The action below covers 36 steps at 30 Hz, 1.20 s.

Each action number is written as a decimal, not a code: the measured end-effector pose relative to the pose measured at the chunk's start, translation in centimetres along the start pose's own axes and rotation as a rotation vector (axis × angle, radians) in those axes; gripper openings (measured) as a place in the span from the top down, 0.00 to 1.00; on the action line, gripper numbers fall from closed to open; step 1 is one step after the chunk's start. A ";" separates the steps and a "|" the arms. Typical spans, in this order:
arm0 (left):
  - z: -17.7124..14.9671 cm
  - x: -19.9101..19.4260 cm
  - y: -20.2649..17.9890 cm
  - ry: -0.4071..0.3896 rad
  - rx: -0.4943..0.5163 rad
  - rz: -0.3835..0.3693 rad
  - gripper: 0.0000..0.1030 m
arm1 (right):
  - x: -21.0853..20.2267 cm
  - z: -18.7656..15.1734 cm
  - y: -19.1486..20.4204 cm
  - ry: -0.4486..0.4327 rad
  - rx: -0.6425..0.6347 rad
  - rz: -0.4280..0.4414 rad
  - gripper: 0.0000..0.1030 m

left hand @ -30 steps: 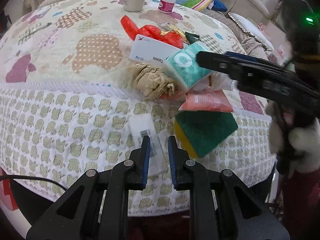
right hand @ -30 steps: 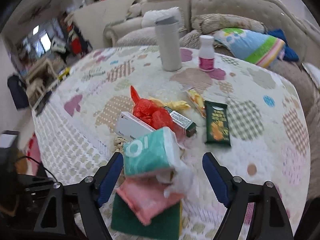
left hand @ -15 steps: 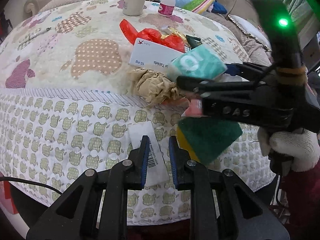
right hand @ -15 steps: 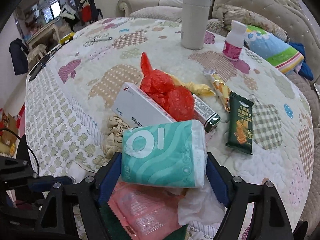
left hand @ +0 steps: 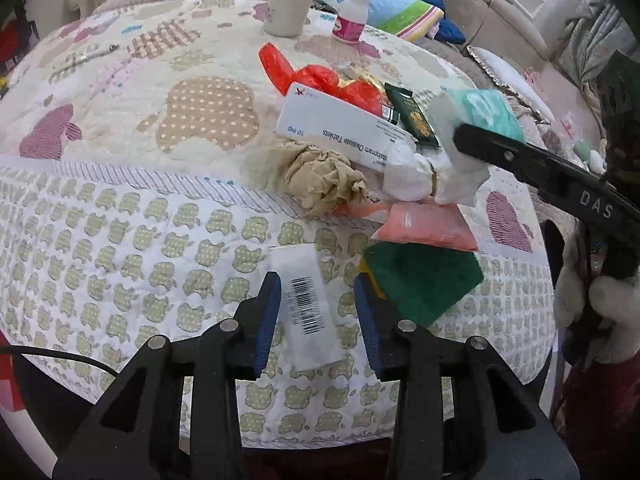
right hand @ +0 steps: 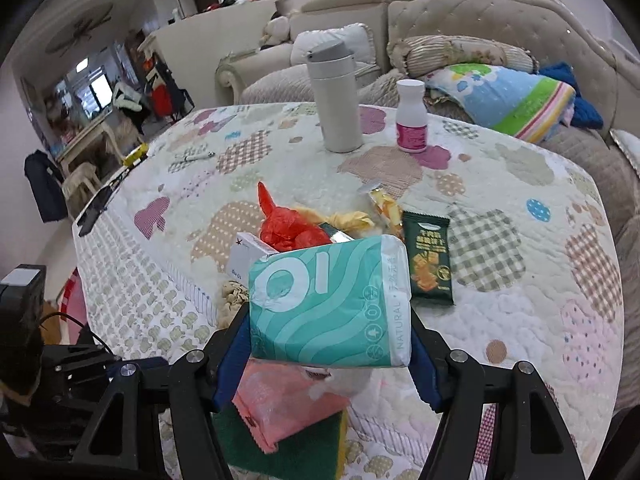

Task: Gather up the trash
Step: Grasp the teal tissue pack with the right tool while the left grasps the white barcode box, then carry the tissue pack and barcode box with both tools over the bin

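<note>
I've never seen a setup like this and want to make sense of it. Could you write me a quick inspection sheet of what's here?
Surface: round table under a quilted patchwork cover.
Job's things: teal tissue pack lifted between the right gripper's fingers; white barcode slip, crumpled brown paper, white wad, red plastic bag, medicine box, green snack packet, pink pouch.
Clutter: green sponge, tumbler, white bottle.
Grippers: left gripper open, straddling the slip; right gripper shut on the pack.
Cables: black cable at lower left.
Surroundings: sofa, striped blanket.
</note>
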State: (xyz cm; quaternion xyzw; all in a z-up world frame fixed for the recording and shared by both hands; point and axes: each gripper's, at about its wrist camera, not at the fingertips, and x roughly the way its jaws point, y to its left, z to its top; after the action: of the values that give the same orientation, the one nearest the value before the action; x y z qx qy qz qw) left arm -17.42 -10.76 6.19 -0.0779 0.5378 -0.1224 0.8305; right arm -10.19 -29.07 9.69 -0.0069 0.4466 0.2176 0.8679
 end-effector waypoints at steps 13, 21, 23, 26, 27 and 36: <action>0.1 3.3 -0.3 0.070 -0.009 -0.002 0.71 | -1.2 -1.2 -1.6 -0.017 0.046 0.006 0.35; 1.6 0.2 -0.7 0.011 -0.012 -0.055 0.71 | -3.1 -2.2 -3.8 -0.051 0.095 -0.014 0.35; 2.0 -0.4 -1.6 0.004 0.002 -0.069 0.71 | -3.5 -2.5 -4.5 -0.055 0.109 -0.021 0.35; 2.9 -0.9 -3.7 -0.016 0.048 -0.078 0.71 | -4.2 -3.0 -5.4 -0.062 0.132 -0.033 0.35; 3.1 -0.9 -4.2 -0.020 0.060 -0.079 0.71 | -4.3 -3.2 -5.7 -0.063 0.138 -0.038 0.35; 5.5 -0.4 -10.4 -0.056 0.167 -0.114 0.71 | -6.2 -4.8 -8.5 -0.072 0.188 -0.097 0.35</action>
State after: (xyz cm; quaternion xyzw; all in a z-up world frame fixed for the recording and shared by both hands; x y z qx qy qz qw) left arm -13.85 -20.64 11.51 -0.0423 0.4969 -0.2115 0.8406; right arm -13.72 -40.06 10.05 0.0609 0.4329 0.1326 0.8895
